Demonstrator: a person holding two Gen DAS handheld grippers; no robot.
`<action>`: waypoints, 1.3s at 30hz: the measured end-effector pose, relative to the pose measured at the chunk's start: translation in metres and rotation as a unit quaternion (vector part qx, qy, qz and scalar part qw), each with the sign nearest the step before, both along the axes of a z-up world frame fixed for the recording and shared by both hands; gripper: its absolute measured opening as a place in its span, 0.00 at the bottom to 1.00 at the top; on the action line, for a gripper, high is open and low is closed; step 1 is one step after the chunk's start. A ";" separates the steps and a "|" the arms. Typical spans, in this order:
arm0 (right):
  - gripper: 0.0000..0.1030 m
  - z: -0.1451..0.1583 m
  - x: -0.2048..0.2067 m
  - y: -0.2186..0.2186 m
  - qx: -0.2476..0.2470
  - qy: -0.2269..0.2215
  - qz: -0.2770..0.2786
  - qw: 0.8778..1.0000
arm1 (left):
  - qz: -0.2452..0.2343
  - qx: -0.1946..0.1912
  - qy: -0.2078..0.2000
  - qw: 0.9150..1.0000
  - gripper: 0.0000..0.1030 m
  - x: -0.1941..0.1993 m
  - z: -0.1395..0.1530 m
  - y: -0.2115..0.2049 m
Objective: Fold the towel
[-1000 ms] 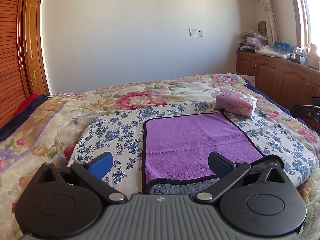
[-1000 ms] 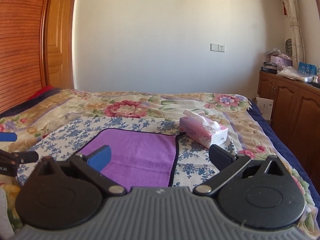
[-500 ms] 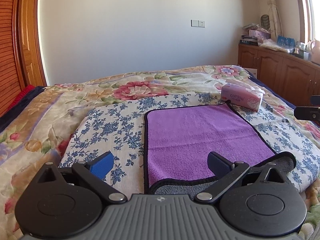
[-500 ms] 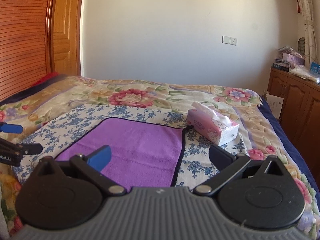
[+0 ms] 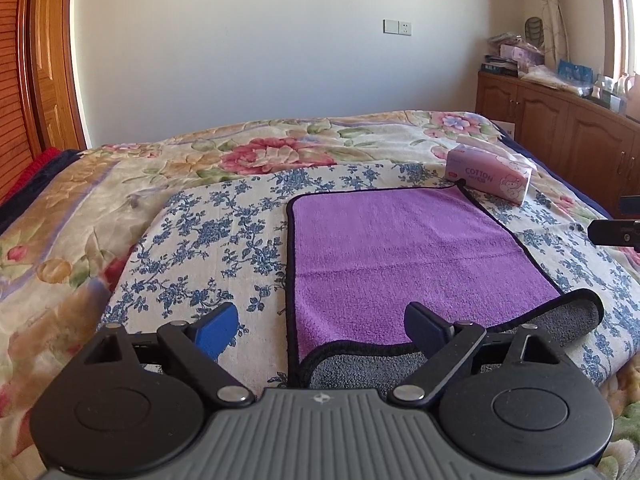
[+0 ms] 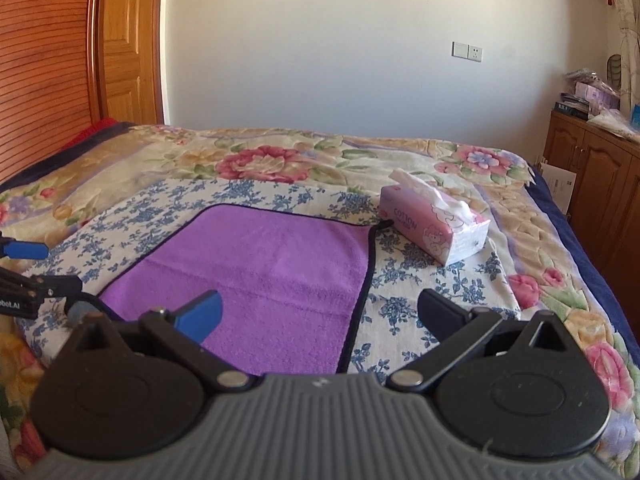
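A purple towel (image 5: 408,252) with a black hem lies flat on a blue-flowered cloth (image 5: 208,248) on the bed; its near edge curls up and shows the grey underside (image 5: 360,372). My left gripper (image 5: 320,324) is open and empty above the towel's near left corner. My right gripper (image 6: 320,312) is open and empty above the towel's (image 6: 272,272) near right edge. Each gripper shows at the edge of the other's view.
A pink tissue box (image 5: 490,174) stands at the towel's far right corner; it also shows in the right wrist view (image 6: 434,222). The floral bedspread (image 5: 280,148) surrounds the cloth. Wooden cabinets (image 5: 560,120) line the right wall. A wooden door (image 6: 124,52) is at left.
Both grippers have risen and tilted down a little, so the towel sits higher and fuller in both views. Both stay open. The towel has not moved.
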State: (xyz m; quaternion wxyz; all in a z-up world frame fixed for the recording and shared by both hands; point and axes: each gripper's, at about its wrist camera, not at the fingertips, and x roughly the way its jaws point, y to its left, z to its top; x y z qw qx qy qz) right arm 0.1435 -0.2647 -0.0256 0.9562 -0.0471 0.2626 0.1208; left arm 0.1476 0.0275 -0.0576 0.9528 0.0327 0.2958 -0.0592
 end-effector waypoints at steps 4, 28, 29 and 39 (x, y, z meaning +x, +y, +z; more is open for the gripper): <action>1.00 -0.005 0.003 0.000 -0.002 0.017 0.002 1.000 | -0.003 -0.006 0.020 1.000 0.81 0.005 -0.007 0.001; 0.89 -0.039 0.016 0.002 0.007 0.154 0.032 0.988 | 0.008 -0.017 0.094 0.995 0.30 0.019 -0.030 0.005; 0.86 -0.041 0.017 0.002 0.007 0.157 0.032 0.987 | 0.008 -0.017 0.094 0.995 0.29 0.019 -0.030 0.005; 0.74 -0.047 0.020 0.000 0.017 0.183 0.036 0.982 | 0.010 -0.018 0.099 0.995 0.24 0.019 -0.032 0.007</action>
